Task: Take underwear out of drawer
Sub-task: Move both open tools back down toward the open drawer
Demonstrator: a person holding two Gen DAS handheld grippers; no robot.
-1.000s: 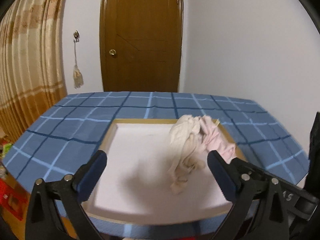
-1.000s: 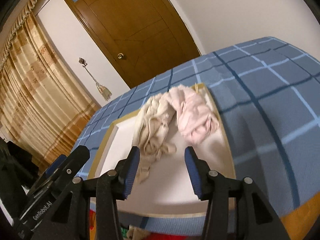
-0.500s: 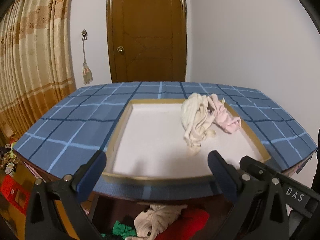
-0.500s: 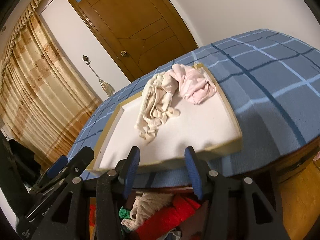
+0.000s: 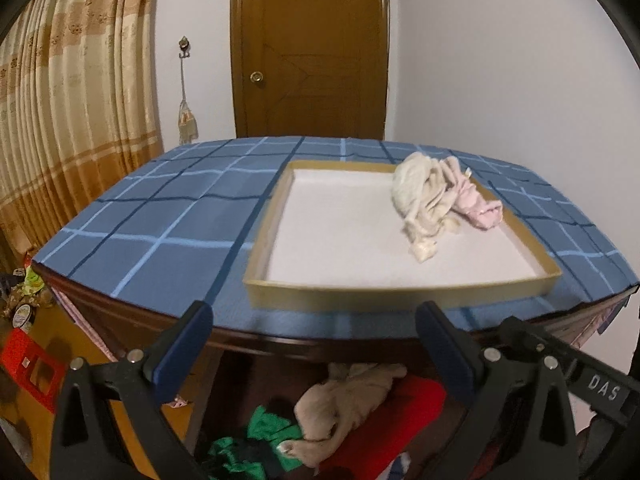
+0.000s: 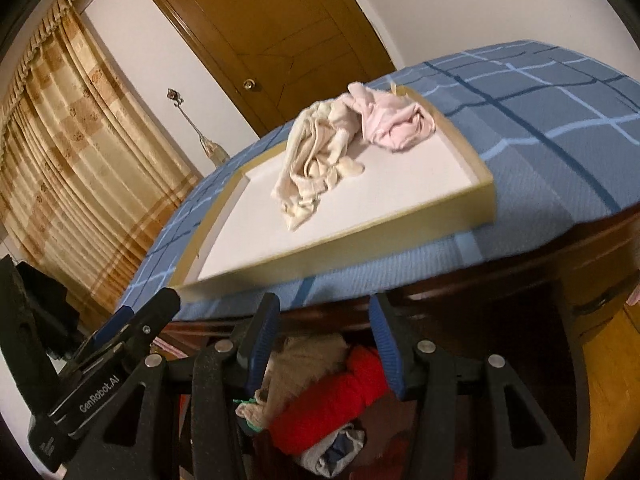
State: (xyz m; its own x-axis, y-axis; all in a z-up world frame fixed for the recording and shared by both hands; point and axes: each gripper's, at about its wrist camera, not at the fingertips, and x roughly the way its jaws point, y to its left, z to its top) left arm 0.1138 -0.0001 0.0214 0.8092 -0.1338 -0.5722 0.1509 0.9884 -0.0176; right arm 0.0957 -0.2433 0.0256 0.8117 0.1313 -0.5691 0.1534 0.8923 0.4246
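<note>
An open drawer under the table edge holds a pile of clothes: a beige garment [image 5: 348, 396], a red one [image 5: 384, 424] and a green one [image 5: 264, 436]. In the right wrist view the beige [image 6: 308, 360] and red [image 6: 332, 400] pieces lie just beyond my fingertips. My left gripper [image 5: 316, 348] is open and empty, above the drawer. My right gripper [image 6: 324, 340] is open and empty, close over the pile. A cream piece [image 5: 420, 200] and a pink piece [image 5: 476, 204] lie in the tray [image 5: 400, 296] on the table.
The table has a blue checked cloth [image 5: 168, 216] and a dark wooden front edge [image 6: 500, 280]. A wooden door [image 5: 308, 48] and a curtain [image 5: 72, 100] stand behind. A red box [image 5: 28, 368] and clutter lie on the floor at left.
Both grippers have dropped and pulled back from over the tray to below the table's front edge. The drawer with its clothes has come into view. Both stay open.
</note>
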